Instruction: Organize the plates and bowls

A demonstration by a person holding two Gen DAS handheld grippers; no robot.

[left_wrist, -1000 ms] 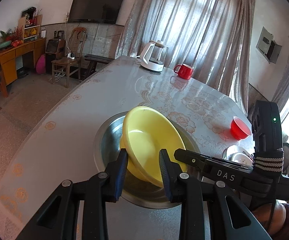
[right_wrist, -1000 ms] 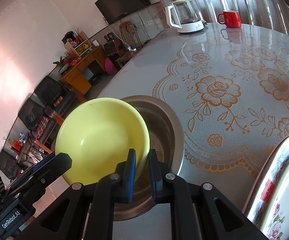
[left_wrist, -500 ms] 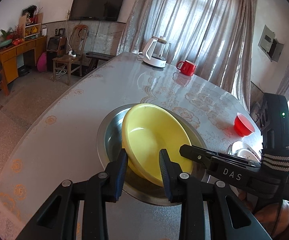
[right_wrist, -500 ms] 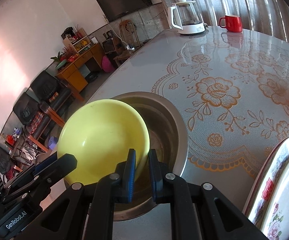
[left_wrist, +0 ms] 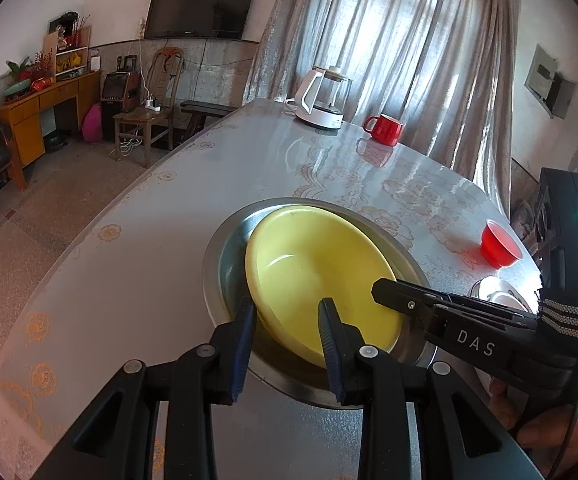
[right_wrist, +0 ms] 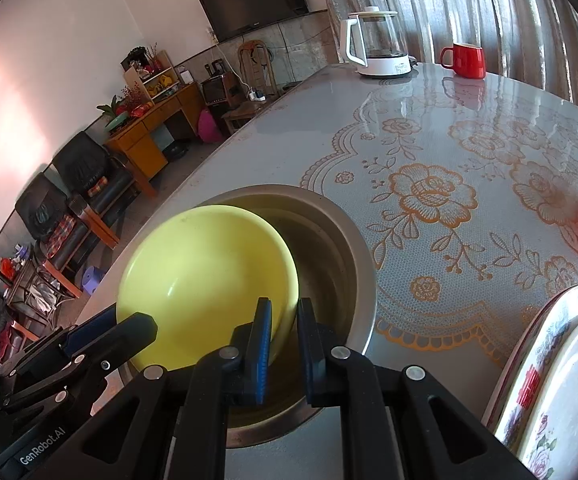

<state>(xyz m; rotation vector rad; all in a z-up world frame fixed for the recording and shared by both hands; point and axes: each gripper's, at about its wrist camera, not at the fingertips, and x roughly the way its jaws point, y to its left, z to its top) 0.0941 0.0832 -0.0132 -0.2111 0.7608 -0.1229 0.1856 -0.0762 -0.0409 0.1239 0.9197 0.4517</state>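
A yellow bowl [left_wrist: 309, 272] sits tilted inside a wide steel basin [left_wrist: 225, 256] on the table. My right gripper [right_wrist: 283, 324] is shut on the bowl's [right_wrist: 205, 280] near rim and holds it within the basin [right_wrist: 345, 248]. My left gripper [left_wrist: 287, 320] is open, its fingers straddling the bowl's near edge without closing on it. The right gripper's fingers also show in the left wrist view [left_wrist: 409, 296], reaching in from the right.
A flowered plate with a white dish [right_wrist: 561, 368] lies at the right. A small red bowl [left_wrist: 501, 242] stands beyond it. A white kettle [left_wrist: 323, 98] and a red mug [left_wrist: 385, 130] stand at the far table edge. The table's left edge [left_wrist: 89, 236] drops to the floor.
The yellow bowl has sunk lower and flatter into the steel basin, still held by the right gripper. The left gripper stays open around its near edge.
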